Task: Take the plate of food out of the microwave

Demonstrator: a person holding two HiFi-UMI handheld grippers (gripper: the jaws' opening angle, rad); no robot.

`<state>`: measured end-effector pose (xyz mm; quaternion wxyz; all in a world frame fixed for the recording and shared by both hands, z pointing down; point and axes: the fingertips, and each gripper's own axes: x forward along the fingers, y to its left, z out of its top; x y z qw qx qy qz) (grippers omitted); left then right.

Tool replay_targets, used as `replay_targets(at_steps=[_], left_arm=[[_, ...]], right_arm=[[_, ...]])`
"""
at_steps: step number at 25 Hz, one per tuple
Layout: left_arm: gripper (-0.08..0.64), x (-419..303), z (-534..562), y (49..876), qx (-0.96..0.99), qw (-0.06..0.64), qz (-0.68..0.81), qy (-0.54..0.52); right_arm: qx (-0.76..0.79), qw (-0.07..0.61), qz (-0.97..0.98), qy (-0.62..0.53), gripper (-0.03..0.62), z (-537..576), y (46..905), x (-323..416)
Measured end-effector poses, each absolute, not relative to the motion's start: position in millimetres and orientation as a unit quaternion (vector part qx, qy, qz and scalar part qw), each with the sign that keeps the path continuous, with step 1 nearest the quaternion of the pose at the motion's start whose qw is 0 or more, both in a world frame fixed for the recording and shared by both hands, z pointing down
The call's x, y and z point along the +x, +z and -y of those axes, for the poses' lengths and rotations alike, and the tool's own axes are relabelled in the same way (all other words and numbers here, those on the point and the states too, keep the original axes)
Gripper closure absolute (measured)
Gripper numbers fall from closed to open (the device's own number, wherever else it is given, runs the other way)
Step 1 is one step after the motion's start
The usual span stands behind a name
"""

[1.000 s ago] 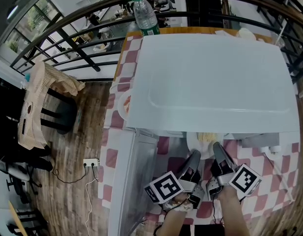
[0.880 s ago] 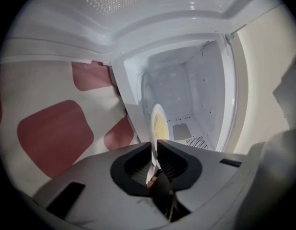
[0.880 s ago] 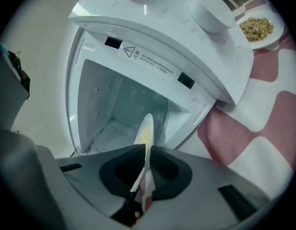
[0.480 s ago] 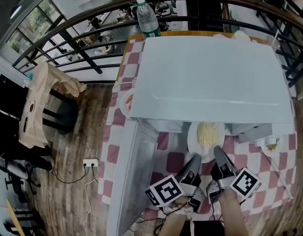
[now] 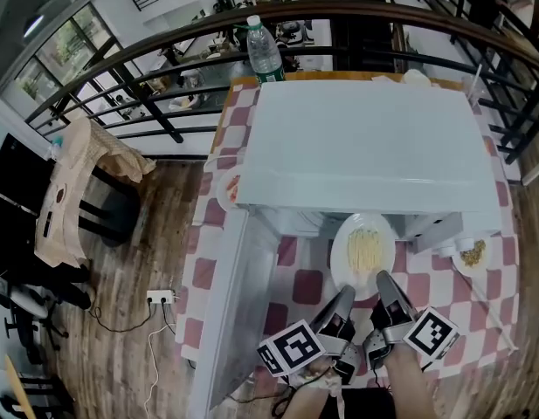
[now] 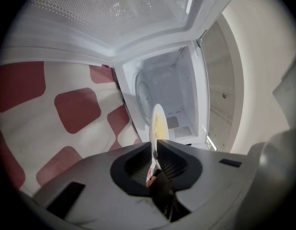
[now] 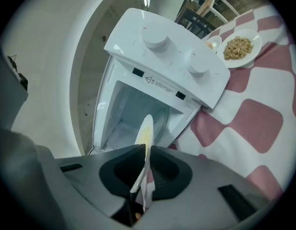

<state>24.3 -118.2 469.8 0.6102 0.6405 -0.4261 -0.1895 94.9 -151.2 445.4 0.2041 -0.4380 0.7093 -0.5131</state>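
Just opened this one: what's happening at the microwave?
A person is working with two handheld grippers. The left gripper and the right gripper are both shut on the near rim of a round white plate of pale noodles. The plate is just in front of the open white microwave, whose door is swung out on the left, above the red-and-white checked tablecloth. The plate looks almost entirely clear of the cavity.

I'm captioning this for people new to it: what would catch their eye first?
The white plate of noodles stands out, pinched at its near rim by the left gripper and right gripper just in front of the open microwave. That big white box fills the middle of the red-checked table; a smaller dish of grainy food sits to its right.
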Motion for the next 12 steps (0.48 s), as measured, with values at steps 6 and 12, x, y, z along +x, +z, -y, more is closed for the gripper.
replay_targets(at_steps=[6, 12], left_arm=[[0.508, 24, 104, 457, 0.636, 0.609, 0.432, -0.196], [0.508, 22, 88, 451, 0.633, 0.609, 0.437, -0.192]], right_arm=[[-0.433, 0.206, -0.712, -0.513, 0.569, 139, 432, 94], [-0.427, 0.205, -0.714, -0.516, 0.569, 124, 427, 91]])
